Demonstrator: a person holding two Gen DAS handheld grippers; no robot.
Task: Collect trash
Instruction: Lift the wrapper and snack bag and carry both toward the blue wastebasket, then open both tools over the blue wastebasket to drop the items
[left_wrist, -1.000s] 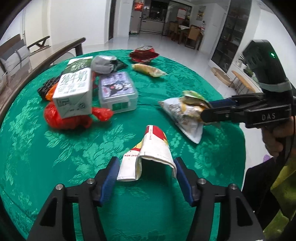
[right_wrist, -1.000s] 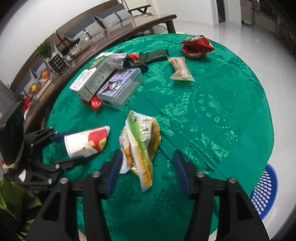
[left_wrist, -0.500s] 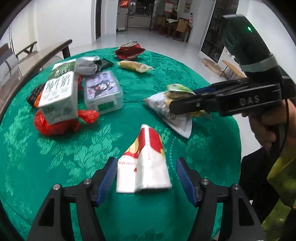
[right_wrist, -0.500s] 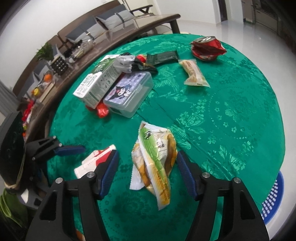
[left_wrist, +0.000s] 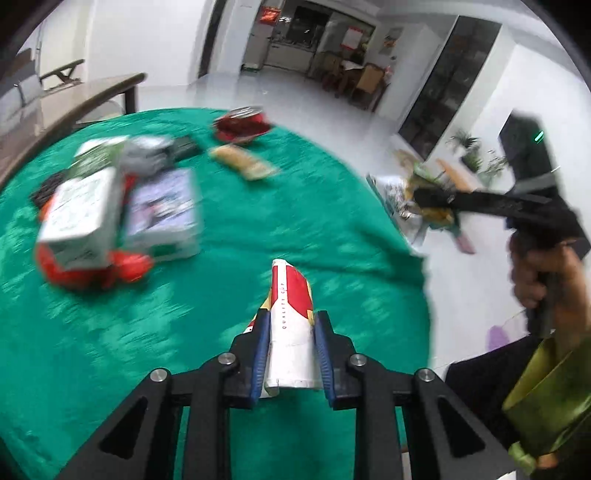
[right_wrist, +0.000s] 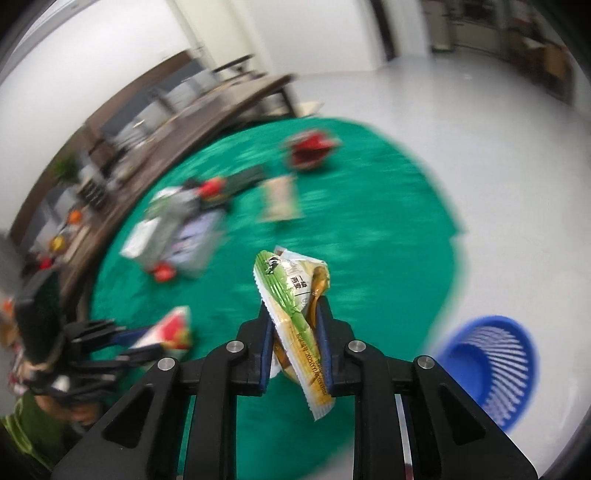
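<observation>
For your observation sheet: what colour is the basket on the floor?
Blue basket, clearest in the right wrist view.

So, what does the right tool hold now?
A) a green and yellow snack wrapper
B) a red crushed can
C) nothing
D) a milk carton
A: in the right wrist view the right tool is shut on the green and yellow snack wrapper, lifted clear of the table.

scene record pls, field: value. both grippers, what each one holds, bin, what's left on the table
left gripper: shut on flattened paper cup, red, white and yellow; jaws just closed
right gripper: shut on green snack wrapper, lifted off the table; jaws just closed
bin: blue mesh basket on the floor, beside the table, lower right in right wrist view
table: round, green tablecloth
left on table: milk carton, clear plastic box, red bag, crushed can, bread packet
image quality: motion blur
</observation>
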